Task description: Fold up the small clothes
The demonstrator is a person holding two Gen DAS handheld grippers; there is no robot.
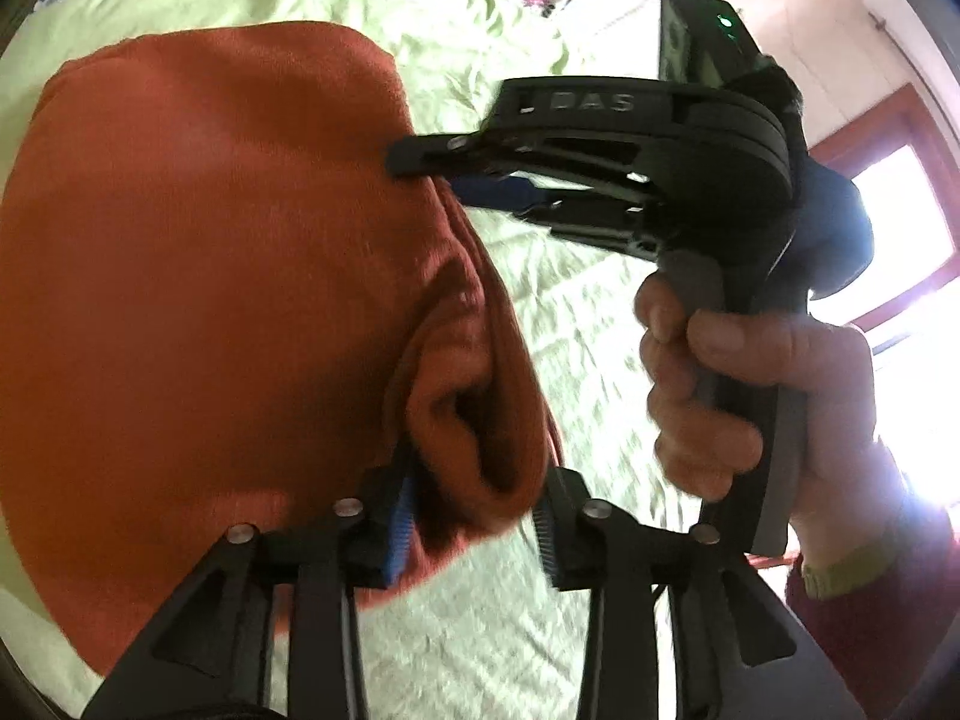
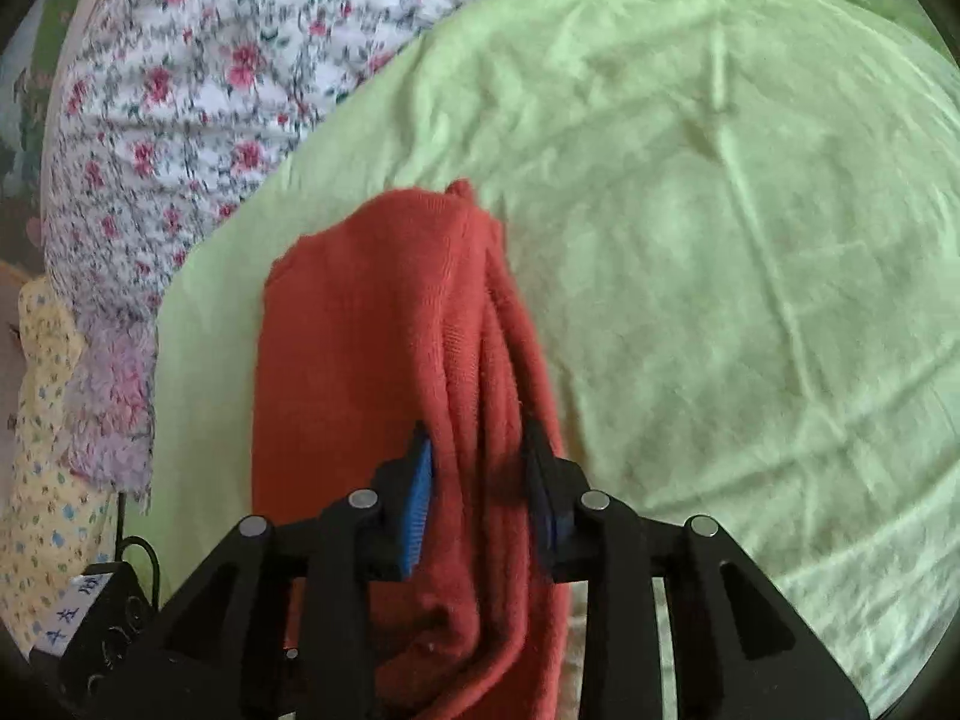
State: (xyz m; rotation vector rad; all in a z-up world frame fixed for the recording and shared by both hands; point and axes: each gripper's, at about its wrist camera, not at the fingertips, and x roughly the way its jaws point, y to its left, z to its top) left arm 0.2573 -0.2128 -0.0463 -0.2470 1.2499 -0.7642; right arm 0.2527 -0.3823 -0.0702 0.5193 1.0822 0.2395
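Note:
A rust-orange knit garment (image 1: 210,270) lies folded on a light green sheet (image 1: 570,330); in the right wrist view the garment (image 2: 372,330) runs away from me as a long folded strip. My left gripper (image 1: 474,525) straddles a bunched fold at the garment's near edge, its jaws parted and the right pad just off the cloth. My right gripper (image 2: 480,507) has the layered folds loosely between its blue pads (image 2: 420,498). From the left wrist view the right gripper (image 1: 444,174) sits at the garment's far right edge, jaws spread, with a hand (image 1: 720,384) on its grip.
The green sheet (image 2: 720,240) spreads wide to the right of the garment. A floral bedcover (image 2: 210,90) lies beyond it at the upper left, with a yellow patterned cloth (image 2: 42,450) at the left edge. A bright window (image 1: 900,228) is on the far right.

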